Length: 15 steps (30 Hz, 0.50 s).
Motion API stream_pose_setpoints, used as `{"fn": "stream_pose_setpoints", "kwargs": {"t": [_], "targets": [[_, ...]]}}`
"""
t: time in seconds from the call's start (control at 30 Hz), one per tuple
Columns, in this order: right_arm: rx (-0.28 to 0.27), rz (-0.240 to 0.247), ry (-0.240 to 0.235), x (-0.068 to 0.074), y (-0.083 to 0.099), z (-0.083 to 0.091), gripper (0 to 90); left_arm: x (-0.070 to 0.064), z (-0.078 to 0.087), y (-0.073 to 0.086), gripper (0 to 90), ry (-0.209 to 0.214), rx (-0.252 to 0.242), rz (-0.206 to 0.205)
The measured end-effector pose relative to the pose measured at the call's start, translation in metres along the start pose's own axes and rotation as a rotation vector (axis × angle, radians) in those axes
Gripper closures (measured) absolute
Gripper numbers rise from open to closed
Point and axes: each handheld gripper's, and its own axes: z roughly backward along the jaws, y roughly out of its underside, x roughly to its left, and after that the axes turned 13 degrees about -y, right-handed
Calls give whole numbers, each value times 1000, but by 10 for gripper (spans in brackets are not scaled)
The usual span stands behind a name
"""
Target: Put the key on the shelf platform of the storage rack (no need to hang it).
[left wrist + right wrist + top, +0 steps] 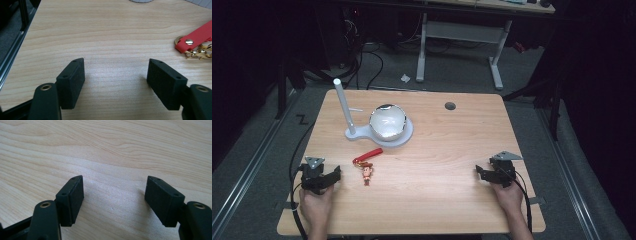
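A small cowboy figure keychain (367, 173) with a red strap (368, 155) lies on the wooden table (437, 150), left of centre. My left gripper (323, 179) rests on the table just left of it, open, with bare wood between its jaws. In the left gripper view the red strap (196, 37) and its gold clasp (197, 53) lie ahead to the right of my left gripper (116, 72). My right gripper (488, 175) sits near the table's front right, open. In the right gripper view, bare wood lies between the jaws of my right gripper (114, 190).
A white stand (384, 137) with an upright post (343, 102) and a shiny round bowl (387, 121) is at the back left. A dark round hole (450, 106) lies near the table's far edge. A second table's legs (496, 65) stand beyond.
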Motion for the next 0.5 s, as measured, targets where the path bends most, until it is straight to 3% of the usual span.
{"fn": "stream_pose_setpoints", "kwargs": {"t": [0.5], "targets": [[1, -22, 24, -1, 0, 0, 267, 0, 0, 0, 314, -3, 1, 4]]}}
